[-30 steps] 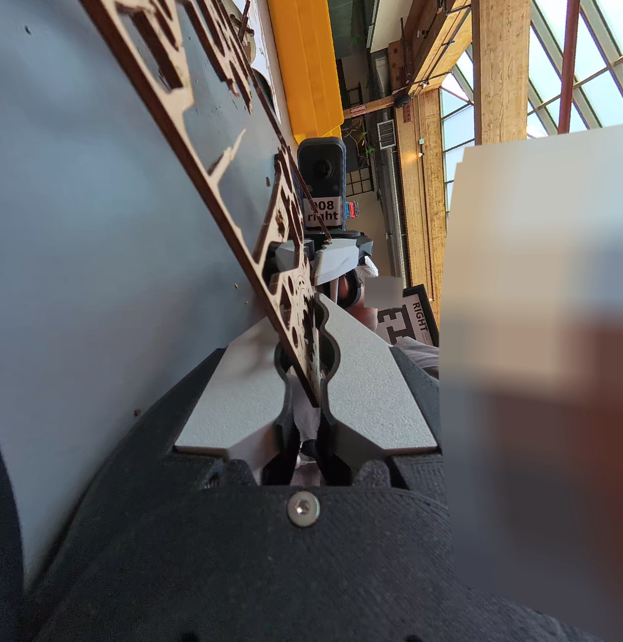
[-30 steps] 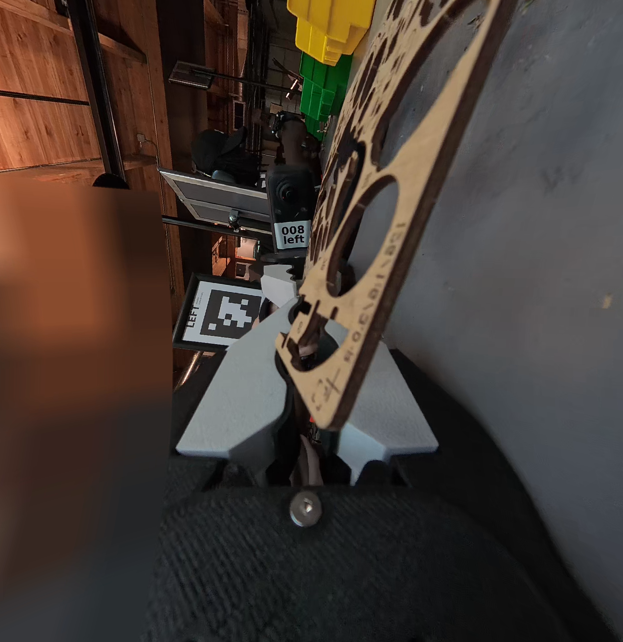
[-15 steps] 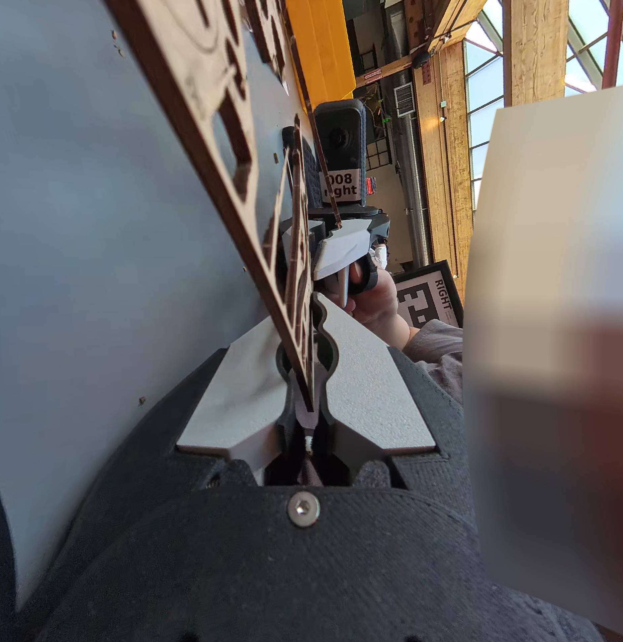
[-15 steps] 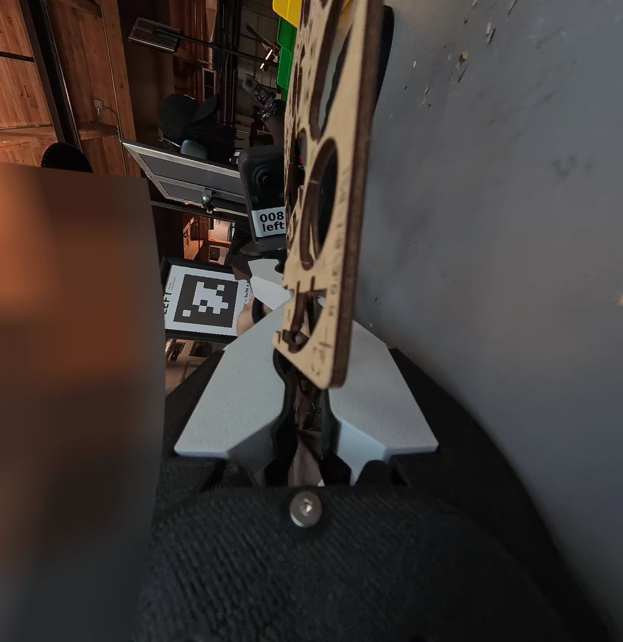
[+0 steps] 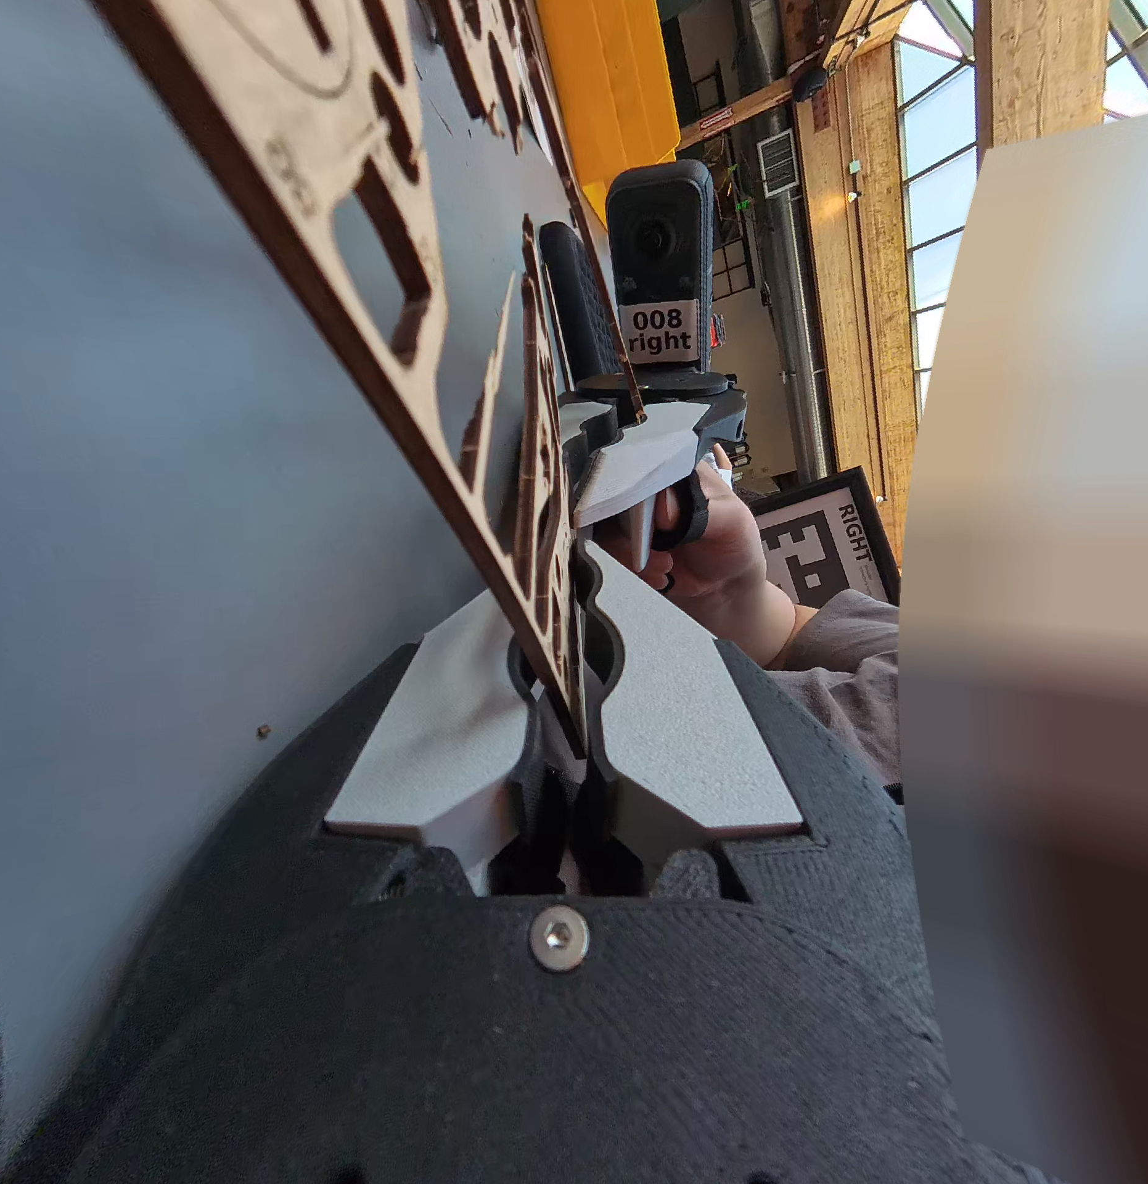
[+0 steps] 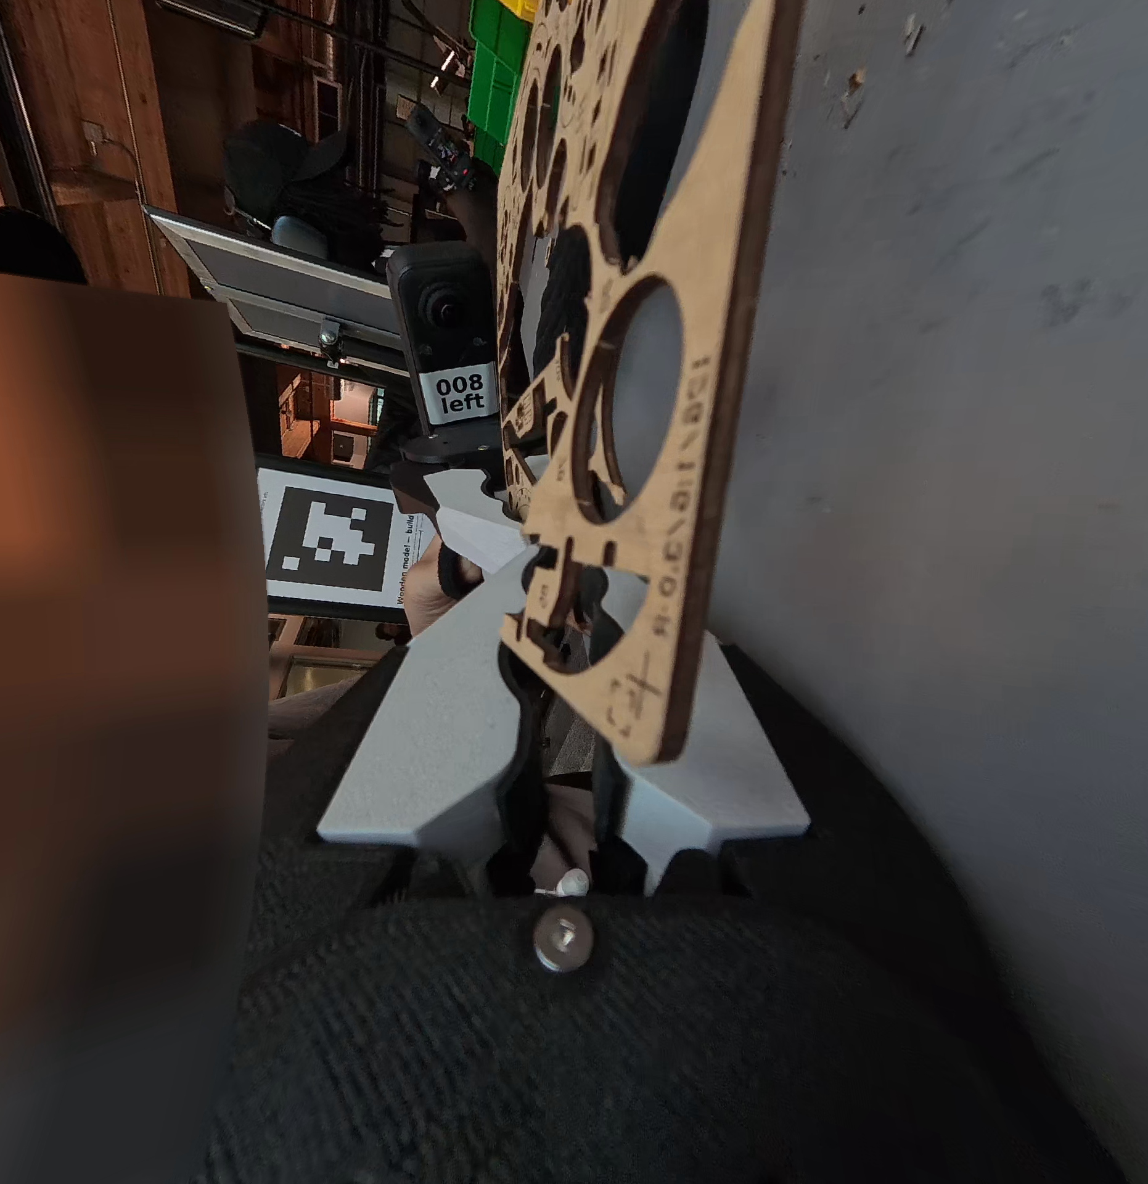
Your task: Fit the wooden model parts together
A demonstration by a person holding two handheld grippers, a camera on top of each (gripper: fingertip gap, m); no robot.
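Observation:
My left gripper (image 5: 574,647) is shut on the lower corner of a laser-cut wooden sheet (image 5: 366,211) that slants up to the top left over the grey table (image 5: 174,544). My right gripper (image 6: 558,647) is shut on the corner of a pale wooden sheet (image 6: 674,512) with round and slotted cut-outs. The grippers face each other closely. The right gripper (image 5: 626,442) shows in the left wrist view, pinching a thin wooden edge. The left gripper (image 6: 494,512) shows in the right wrist view, behind the sheet. I cannot tell whether they hold one sheet or two.
A yellow bin (image 5: 610,96) and green bins (image 6: 494,83) stand at the table's far side. Framed black-and-white marker boards (image 5: 821,544) (image 6: 328,538) stand behind the grippers. A hand (image 5: 719,570) grips the right tool. The table surface (image 6: 943,512) lies close beside both grippers. My left and right fingertips are right by each other.
The wood in the right wrist view turned edge-on, then back to show its face. The sheet in the left wrist view swung closer and steeper. Both grippers stayed shut.

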